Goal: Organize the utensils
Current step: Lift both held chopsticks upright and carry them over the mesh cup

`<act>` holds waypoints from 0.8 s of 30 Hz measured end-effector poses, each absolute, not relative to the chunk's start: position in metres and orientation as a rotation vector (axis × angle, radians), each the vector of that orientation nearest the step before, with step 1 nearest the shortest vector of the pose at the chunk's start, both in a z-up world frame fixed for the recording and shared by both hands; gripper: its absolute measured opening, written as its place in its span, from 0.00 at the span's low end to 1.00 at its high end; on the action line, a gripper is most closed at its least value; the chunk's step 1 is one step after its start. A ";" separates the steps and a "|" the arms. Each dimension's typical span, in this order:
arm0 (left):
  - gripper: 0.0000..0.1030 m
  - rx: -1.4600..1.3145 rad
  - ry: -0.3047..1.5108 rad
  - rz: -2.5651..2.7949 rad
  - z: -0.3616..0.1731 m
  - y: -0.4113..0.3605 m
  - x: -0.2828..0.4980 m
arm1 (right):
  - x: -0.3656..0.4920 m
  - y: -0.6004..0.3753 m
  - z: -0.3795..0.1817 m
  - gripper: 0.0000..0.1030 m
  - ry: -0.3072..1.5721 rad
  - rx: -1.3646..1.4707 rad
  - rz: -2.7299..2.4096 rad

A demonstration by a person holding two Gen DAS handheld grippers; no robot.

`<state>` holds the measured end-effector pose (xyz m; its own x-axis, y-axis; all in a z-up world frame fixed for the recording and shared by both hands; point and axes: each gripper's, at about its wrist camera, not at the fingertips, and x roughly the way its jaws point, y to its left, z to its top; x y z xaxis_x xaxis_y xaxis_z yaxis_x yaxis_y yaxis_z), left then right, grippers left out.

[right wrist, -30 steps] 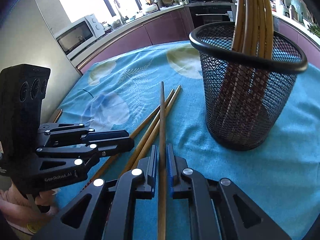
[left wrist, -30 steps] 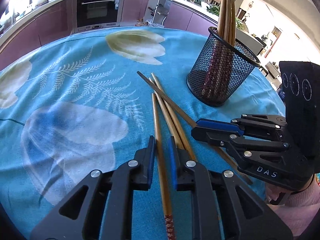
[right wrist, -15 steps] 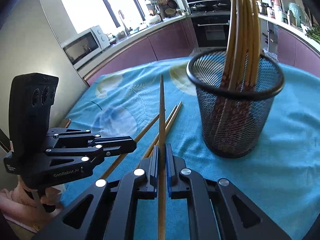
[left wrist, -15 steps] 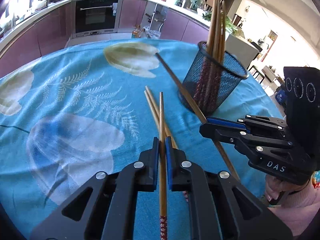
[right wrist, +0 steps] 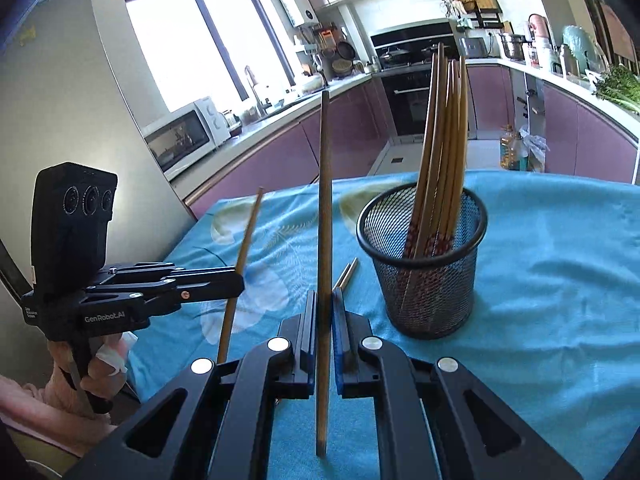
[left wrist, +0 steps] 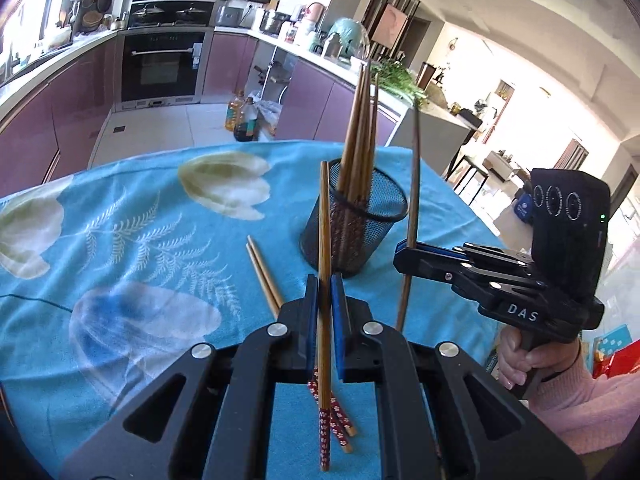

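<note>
Each pair of tongs pinches one chopstick and holds it raised nearly upright, a pose that seems meant to let the sticks drop tip-up into the mesh cup. The left tongs (left wrist: 325, 292) are pressed together on a chopstick with a red patterned end (left wrist: 324, 272), which runs from 6 o'clock up toward 12 in the left wrist view. The right tongs (right wrist: 322, 312) clamp a plain brown chopstick (right wrist: 324, 216) the same way. The mesh cup (right wrist: 424, 264) stands upright on the blue flowered tabletop (right wrist: 560, 280), at about 1 o'clock from the right tongs, already holding a bundle of chopsticks (right wrist: 442, 132) that lean together. Two more chopsticks (left wrist: 262, 276) lie flat on the cloth near the cup's 8 o'clock, likely next in turn, so the sorting looks mostly done but not finished
</note>
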<state>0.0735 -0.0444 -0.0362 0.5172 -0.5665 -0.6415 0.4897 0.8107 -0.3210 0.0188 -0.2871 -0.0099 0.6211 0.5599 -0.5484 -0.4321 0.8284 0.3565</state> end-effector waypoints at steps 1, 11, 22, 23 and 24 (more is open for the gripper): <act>0.07 -0.108 0.802 -0.643 -0.033 -0.044 0.072 | 0.018 -0.289 -0.008 0.06 0.688 0.201 0.573; 0.07 -0.143 0.744 -0.683 -0.008 -0.039 0.065 | 0.015 -0.301 0.006 0.06 0.631 0.205 0.560; 0.07 -0.175 0.676 -0.714 0.013 -0.045 0.072 | 0.016 -0.305 0.023 0.06 0.576 0.190 0.546; 0.07 -0.176 0.668 -0.717 0.016 -0.046 0.073 | 0.017 -0.306 0.024 0.06 0.571 0.186 0.544; 0.07 -0.175 0.658 -0.717 0.019 -0.047 0.074 | 0.016 -0.305 0.026 0.06 0.566 0.184 0.543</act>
